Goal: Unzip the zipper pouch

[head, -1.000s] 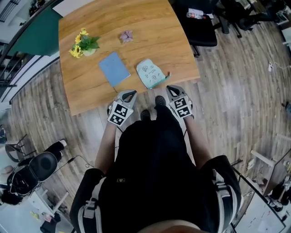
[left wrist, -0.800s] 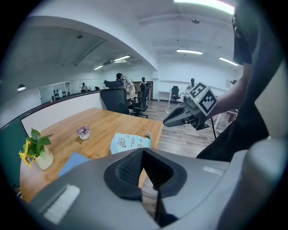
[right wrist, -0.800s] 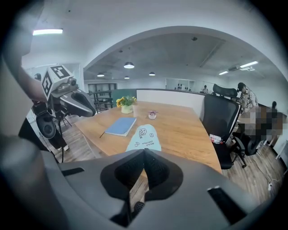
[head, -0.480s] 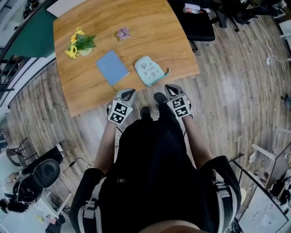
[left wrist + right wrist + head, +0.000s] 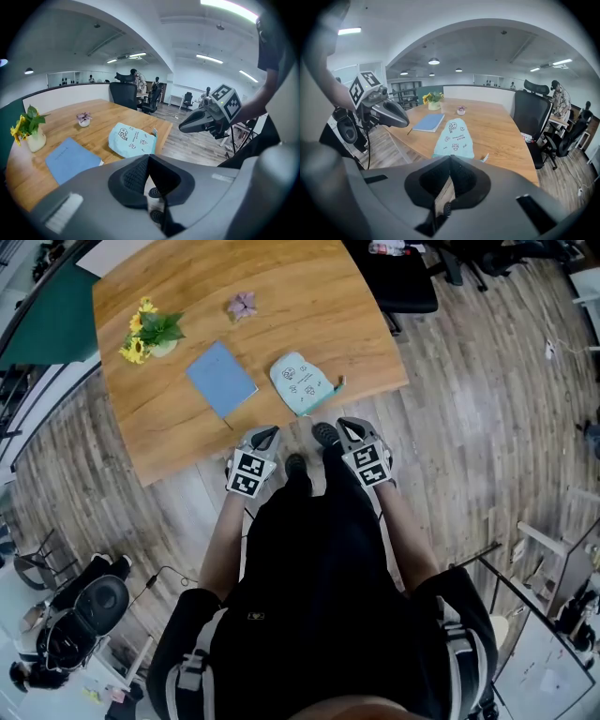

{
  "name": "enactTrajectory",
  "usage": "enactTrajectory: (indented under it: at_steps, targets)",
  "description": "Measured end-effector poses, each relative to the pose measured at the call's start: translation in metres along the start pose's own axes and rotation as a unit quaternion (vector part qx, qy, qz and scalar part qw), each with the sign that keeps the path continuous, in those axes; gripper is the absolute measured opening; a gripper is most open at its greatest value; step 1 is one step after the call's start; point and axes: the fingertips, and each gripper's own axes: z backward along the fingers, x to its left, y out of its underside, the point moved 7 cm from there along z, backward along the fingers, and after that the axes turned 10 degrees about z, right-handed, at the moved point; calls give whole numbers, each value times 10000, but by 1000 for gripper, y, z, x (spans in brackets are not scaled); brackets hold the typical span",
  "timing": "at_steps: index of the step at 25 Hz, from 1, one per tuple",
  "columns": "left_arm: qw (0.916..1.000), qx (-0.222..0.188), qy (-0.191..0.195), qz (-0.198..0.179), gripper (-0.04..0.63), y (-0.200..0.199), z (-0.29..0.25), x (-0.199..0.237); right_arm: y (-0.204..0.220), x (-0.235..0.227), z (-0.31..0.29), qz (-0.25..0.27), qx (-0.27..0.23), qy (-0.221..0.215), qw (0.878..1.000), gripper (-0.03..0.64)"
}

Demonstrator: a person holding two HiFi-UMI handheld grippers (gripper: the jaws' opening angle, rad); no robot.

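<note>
A light teal zipper pouch (image 5: pixel 302 383) with small printed pictures lies flat near the front edge of the wooden table (image 5: pixel 309 315); it also shows in the left gripper view (image 5: pixel 131 138) and the right gripper view (image 5: pixel 453 133). Its pull tab (image 5: pixel 341 383) sticks out at the right end. My left gripper (image 5: pixel 265 435) hangs shut and empty just short of the table's edge, below the pouch. My right gripper (image 5: pixel 348 427) is shut and empty too, slightly right of the pouch and off the table.
A blue notebook (image 5: pixel 221 379) lies left of the pouch. A small vase of yellow flowers (image 5: pixel 145 334) stands at the table's left, a little pink flower pot (image 5: pixel 242 305) further back. A black office chair (image 5: pixel 398 282) stands beyond the right corner. Wood-plank floor surrounds the table.
The view has shifted a little, so the table and its things sit further left and higher in the picture. Both grippers stay shut at about the same place before the table edge.
</note>
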Motion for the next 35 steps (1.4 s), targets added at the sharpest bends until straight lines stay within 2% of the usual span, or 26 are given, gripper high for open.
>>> enactTrajectory:
  at_steps: [9,15,21,27,32,35]
  targets:
    - [9993,198,2,326,47,13,-34,2,2,4,-8,32,131,-195,9997,3]
    - [9942,161,-112,1058,52,23,-53,6,4,6,-12,106,186,-373,9991,3]
    - [9889,161,-256,1458,58,30,-71,9,9,5,-14,91,262,-409,9988,3]
    - [9795,157,-362,1975,101,32,-85,14,12,8,-17,41,367,-490,9981,3]
    - [9623,47,-192,2713,133,31,-96,17,7,12,-22,100,352,-596,9976,3]
    - [9537,51,-131,3005,148,30,-104,17,5,11,-22,139,382,-628,9972,3]
